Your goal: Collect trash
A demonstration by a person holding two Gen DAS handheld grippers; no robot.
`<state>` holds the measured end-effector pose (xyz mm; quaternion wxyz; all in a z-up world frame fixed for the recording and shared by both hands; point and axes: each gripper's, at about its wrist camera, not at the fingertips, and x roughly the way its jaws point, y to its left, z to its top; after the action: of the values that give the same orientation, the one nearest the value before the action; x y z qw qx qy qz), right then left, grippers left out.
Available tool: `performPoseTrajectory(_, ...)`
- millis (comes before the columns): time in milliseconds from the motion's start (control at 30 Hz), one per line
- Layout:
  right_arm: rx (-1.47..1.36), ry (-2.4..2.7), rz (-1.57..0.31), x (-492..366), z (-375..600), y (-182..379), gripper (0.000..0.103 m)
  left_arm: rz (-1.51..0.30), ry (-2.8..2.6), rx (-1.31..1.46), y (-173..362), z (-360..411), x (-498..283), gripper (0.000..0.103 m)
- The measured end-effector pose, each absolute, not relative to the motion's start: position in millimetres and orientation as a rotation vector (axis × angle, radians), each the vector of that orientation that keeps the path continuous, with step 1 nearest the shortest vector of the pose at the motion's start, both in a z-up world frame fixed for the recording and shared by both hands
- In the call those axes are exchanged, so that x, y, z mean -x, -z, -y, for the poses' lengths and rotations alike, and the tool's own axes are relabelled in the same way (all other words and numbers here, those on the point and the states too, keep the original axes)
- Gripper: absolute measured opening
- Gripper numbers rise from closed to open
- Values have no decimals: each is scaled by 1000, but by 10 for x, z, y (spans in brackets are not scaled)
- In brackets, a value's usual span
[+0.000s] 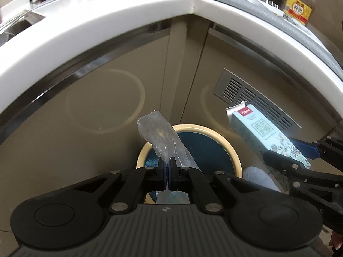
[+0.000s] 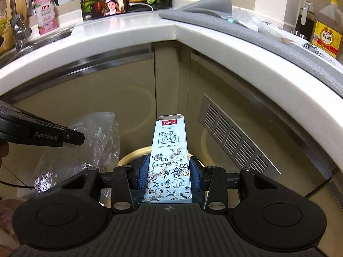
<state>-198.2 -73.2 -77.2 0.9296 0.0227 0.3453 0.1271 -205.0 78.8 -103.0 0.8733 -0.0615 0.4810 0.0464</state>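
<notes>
Bin [image 1: 231,152] below, left claw [image 1: 169,167] pinching plastic wrap [image 1: 158,135]; right claw [image 2: 169,171] gripping carton [image 2: 169,160]

White corner worktop [image 2: 133,36] carries a grey mat [image 2: 268,40] (crumpled clear wrappers [image 2: 246,19] on it), a pink pump bottle [image 2: 45,10], a propped phone [image 2: 110,7].
</notes>
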Motion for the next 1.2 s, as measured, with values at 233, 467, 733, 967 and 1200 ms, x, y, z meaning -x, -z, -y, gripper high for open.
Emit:
performPoseTrajectory(233, -35, -257, -744, 1933, 698, 888, 43, -1022, -89, 112, 1129, -742, 2029, 1)
performPoseTrajectory(467, -19, -251, -783, 1834, 652, 1044, 43, -1053, -87, 104, 1261, -725, 1907, 1)
performPoseTrajectory(733, -2, -247, -827, 1705, 594, 1233, 43, -1115, -82, 86, 1495, -673, 1740, 1)
performPoseTrajectory(967, 9, -245, -869, 1572, 545, 1389, 43, -1168, -69, 76, 1706, -623, 1599, 1)
performPoseTrajectory(1200, 15, -243, -903, 1456, 505, 1521, 43, -1196, -38, 39, 1886, -546, 1474, 1)
